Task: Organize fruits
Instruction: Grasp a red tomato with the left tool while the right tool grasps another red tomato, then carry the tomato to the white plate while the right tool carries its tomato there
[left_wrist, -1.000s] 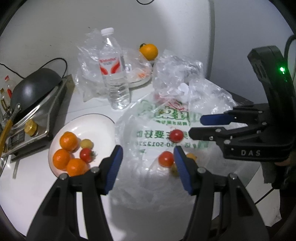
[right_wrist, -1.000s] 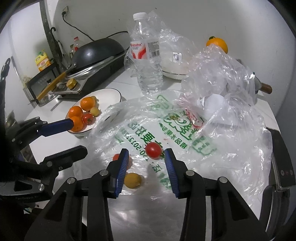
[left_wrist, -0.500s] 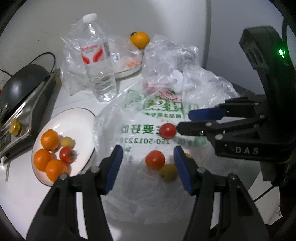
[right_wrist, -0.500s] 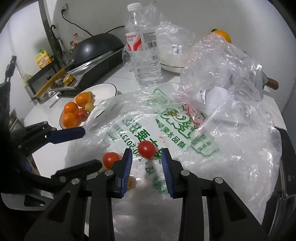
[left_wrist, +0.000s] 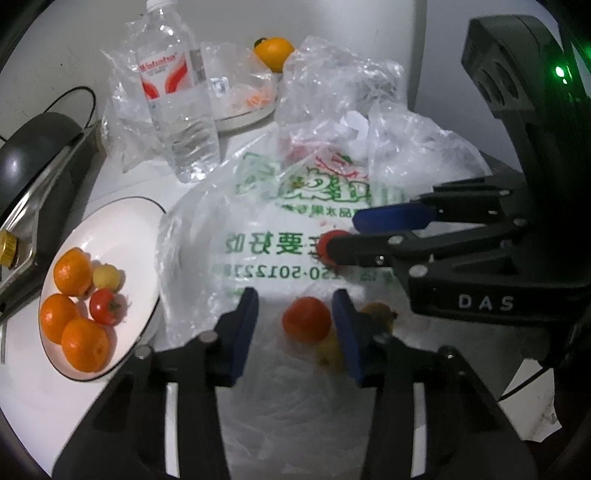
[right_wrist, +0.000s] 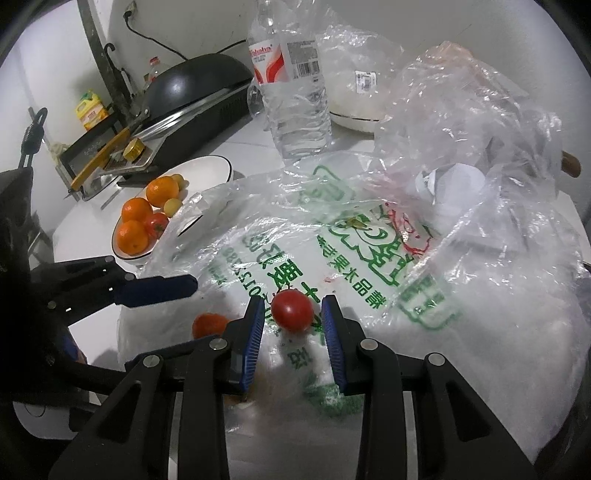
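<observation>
A printed plastic bag (left_wrist: 258, 229) lies spread on the table with loose fruit on it. An orange-red tomato (left_wrist: 306, 325) sits between the fingers of my left gripper (left_wrist: 294, 297). Those jaws are closing, and a gap still shows on the tomato's left side. My right gripper (right_wrist: 292, 301) stands narrow around a red tomato (right_wrist: 291, 310) at its fingertips, with thin slivers of bag showing on both sides. Small yellow fruits (left_wrist: 376, 314) lie beside the left gripper's right finger. A white plate (left_wrist: 122, 221) at the left holds three oranges, a tomato and a yellow fruit.
A water bottle (left_wrist: 177, 103) stands behind the bag. Crumpled clear bags (left_wrist: 340, 74), a covered dish and an orange (left_wrist: 275, 51) sit at the back. A stove with a black wok (right_wrist: 199, 81) is at the far left. The table edge runs along the right.
Both grippers have sunk toward the bag and moved in on the tomatoes. The left jaws have narrowed around the orange-red tomato. The right jaws have narrowed around the red tomato.
</observation>
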